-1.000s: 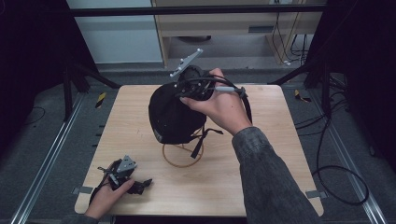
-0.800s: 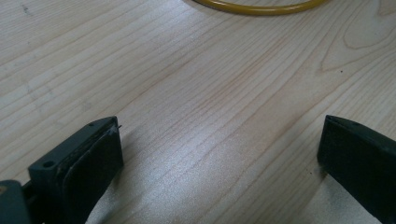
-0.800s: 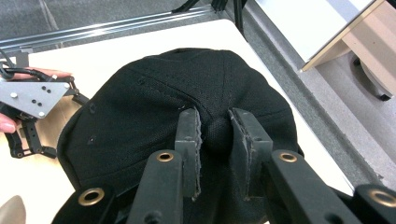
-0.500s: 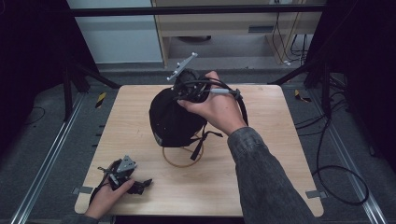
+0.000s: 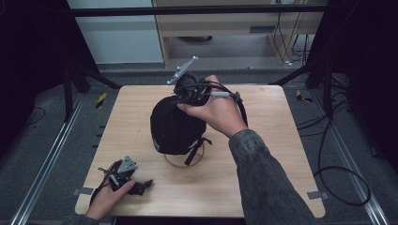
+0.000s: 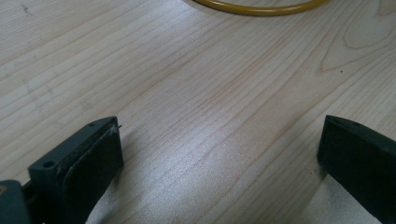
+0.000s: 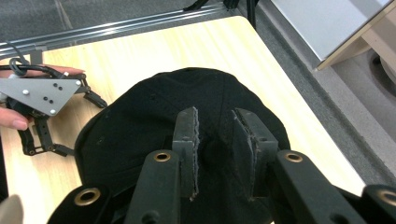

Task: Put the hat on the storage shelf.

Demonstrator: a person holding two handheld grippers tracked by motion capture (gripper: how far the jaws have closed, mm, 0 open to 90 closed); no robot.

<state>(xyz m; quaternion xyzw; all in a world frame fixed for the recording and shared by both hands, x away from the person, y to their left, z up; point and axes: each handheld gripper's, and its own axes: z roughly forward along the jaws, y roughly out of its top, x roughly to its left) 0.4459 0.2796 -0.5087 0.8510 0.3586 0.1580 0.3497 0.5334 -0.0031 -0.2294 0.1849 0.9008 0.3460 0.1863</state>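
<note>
A black cap [image 5: 173, 126] hangs over the middle of the wooden table [image 5: 267, 154], its strap dangling onto a yellow ring [image 5: 174, 165]. My right gripper [image 5: 185, 96] is at the cap's far top side, shut on the fabric. In the right gripper view the cap [image 7: 140, 121] bunches between the narrow-set jaws of that gripper [image 7: 215, 116]. My left gripper [image 5: 143, 185] rests on the table at the near left corner, open. In the left gripper view it [image 6: 219, 140] has bare wood between its wide jaws, and the ring [image 6: 257, 9] lies ahead.
The left gripper's grey plate [image 7: 42, 95] and a hand show beyond the cap. A cable [image 5: 328, 173] trails on the floor at the right. Metal rails [image 5: 47, 159] run along the table's sides, and a cabinet [image 5: 211, 28] stands behind.
The right hand and its gripper have shifted slightly on the cap's top. The left gripper has stayed in place.
</note>
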